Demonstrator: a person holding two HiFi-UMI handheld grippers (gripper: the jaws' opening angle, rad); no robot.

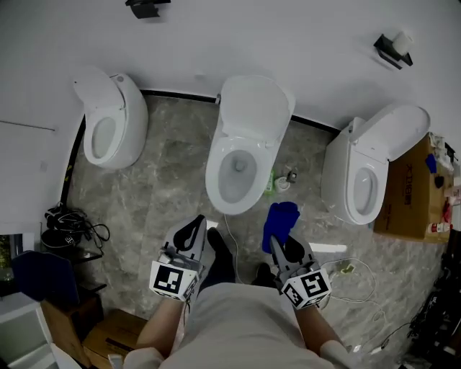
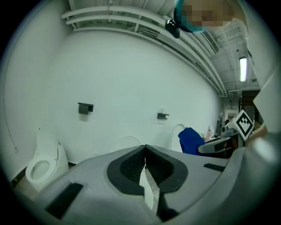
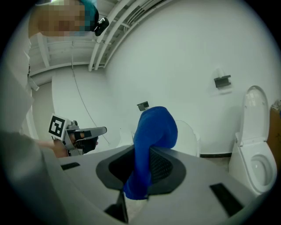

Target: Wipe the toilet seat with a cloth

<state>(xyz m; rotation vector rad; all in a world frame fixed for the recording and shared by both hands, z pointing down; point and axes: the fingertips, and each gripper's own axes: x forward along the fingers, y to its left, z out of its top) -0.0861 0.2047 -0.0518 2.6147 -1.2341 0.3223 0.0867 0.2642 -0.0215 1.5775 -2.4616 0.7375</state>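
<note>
Three toilets of glossy white ceramic stand in a row against a plain white wall, on a floor (image 1: 169, 184) of grey stone veined with paler streaks. The middle toilet (image 1: 241, 155) has its rounded lid (image 1: 253, 108) tipped up against the wall, leaving the oval toilet seat (image 1: 216, 176) bare around the bowl. The left toilet (image 1: 112, 122) and the right toilet (image 1: 367, 169) are angled outward, also with raised lids. The right gripper (image 3: 142, 150) has its dark, ribbed pads clamped on a blue cloth (image 1: 279, 220), a soft, limp fold that rises above the jaw tips and droops below them. The cloth hangs over the floor just in front of the middle toilet and to its right, clear of the seat. The left gripper (image 2: 145, 147) has its jaws pressed together with nothing between them; the mesh-patterned pads meet at a point. Both grippers are matt grey plastic, each bearing a cube with black-and-white square markers. Two dark holders are fixed to the wall, one (image 1: 148, 7) above the left side and one (image 1: 392, 47) to the right. A small bottle (image 1: 282, 184) sits on the floor between the middle and right toilets. A brown cardboard box (image 1: 410, 191) stands beside the right toilet, and a tangle of black cables (image 1: 68, 227) lies at the left.
</note>
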